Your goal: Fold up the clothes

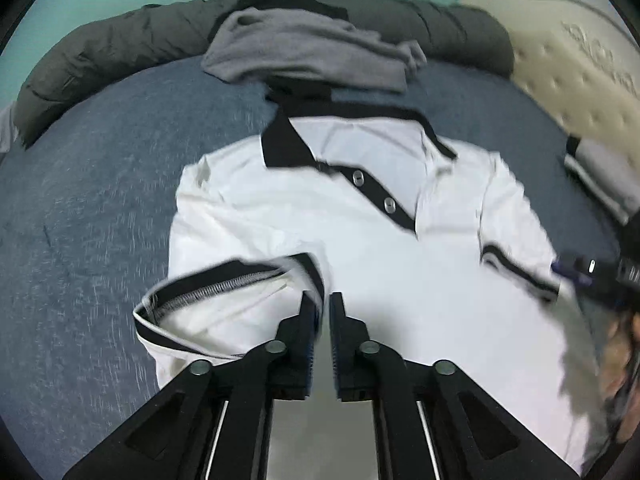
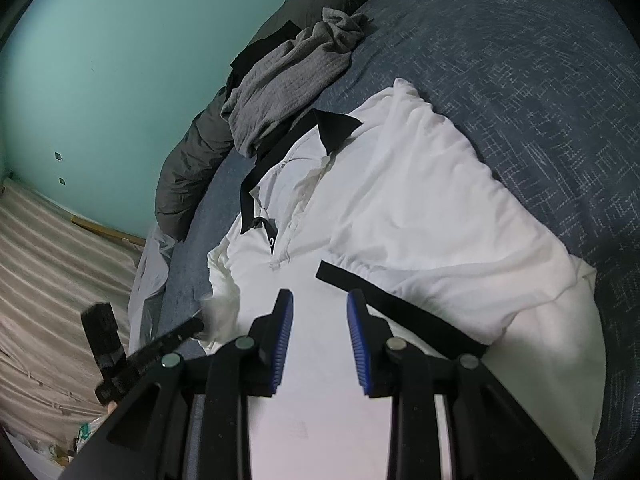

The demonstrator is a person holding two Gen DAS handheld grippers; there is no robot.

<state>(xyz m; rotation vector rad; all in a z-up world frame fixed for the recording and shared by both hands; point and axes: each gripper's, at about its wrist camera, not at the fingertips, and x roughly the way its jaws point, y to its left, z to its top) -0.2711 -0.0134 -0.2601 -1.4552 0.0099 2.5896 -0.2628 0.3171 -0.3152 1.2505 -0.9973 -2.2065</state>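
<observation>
A white polo shirt (image 1: 360,236) with black collar and black sleeve trim lies front-up on a blue bed cover (image 1: 88,216). My left gripper (image 1: 325,300) is shut on the black-trimmed cuff of the left sleeve (image 1: 224,288), which is folded in over the shirt body. In the right wrist view the same shirt (image 2: 420,208) lies below my right gripper (image 2: 320,300), which is open and empty, just above the shirt beside the right sleeve's black trim (image 2: 400,308). The right gripper also shows in the left wrist view at the shirt's right edge (image 1: 576,272).
A grey garment (image 1: 308,52) lies crumpled beyond the collar, on a dark rolled quilt (image 1: 120,52) along the teal wall. A quilted cream headboard (image 1: 568,72) stands at the right. A folded grey item (image 1: 600,176) lies near it. A striped mattress (image 2: 52,280) lies beside the bed.
</observation>
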